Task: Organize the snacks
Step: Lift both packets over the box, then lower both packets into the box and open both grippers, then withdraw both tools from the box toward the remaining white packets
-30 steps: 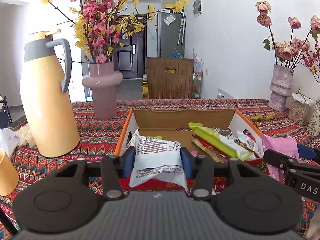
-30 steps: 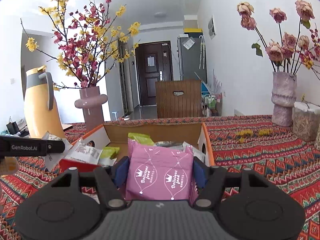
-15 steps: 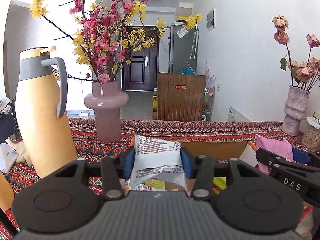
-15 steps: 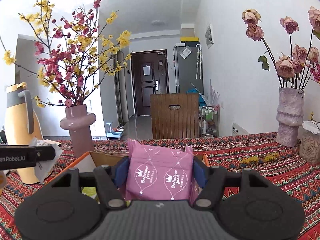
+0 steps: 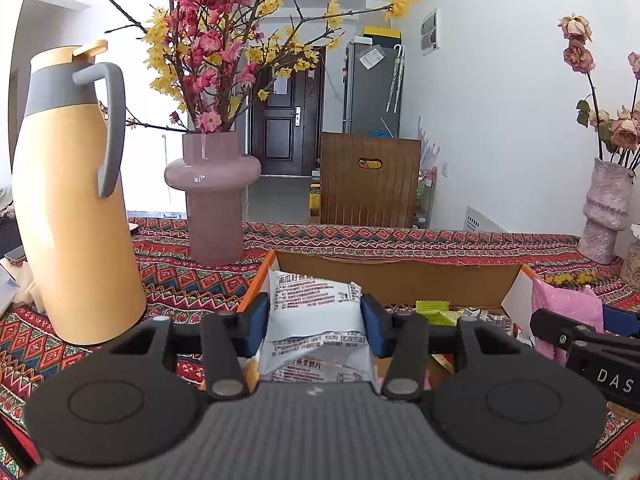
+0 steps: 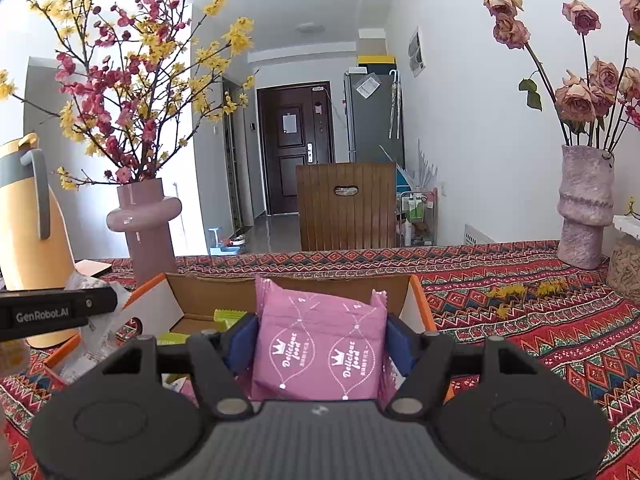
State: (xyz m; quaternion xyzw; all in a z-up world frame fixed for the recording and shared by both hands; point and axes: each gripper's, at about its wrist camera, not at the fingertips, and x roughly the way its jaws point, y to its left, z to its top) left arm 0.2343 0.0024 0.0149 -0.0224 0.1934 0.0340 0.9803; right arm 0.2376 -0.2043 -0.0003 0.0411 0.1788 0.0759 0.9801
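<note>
My left gripper (image 5: 315,320) has a white snack packet (image 5: 316,300) between its blue pads, over the left end of the open cardboard box (image 5: 400,284). Its jaws are opening, and the pads still touch the packet's sides. My right gripper (image 6: 322,336) has a pink "Delicious food" packet (image 6: 320,356) over the right part of the same box (image 6: 208,296). Its jaws are opening too, with the pads still against the packet. Green and yellow snack packs (image 5: 436,308) lie inside the box. The pink packet (image 5: 568,308) also shows at the right edge of the left wrist view.
A tall yellow thermos jug (image 5: 76,208) and a pink vase of blossom branches (image 5: 212,200) stand left of the box. A vase of dried roses (image 6: 584,216) and a jar (image 6: 624,268) stand at the far right. A patterned red cloth (image 6: 540,320) covers the table.
Both grippers have carried their packets forward, from in front of the box to over it. The jaws of both stand slightly wider than before.
</note>
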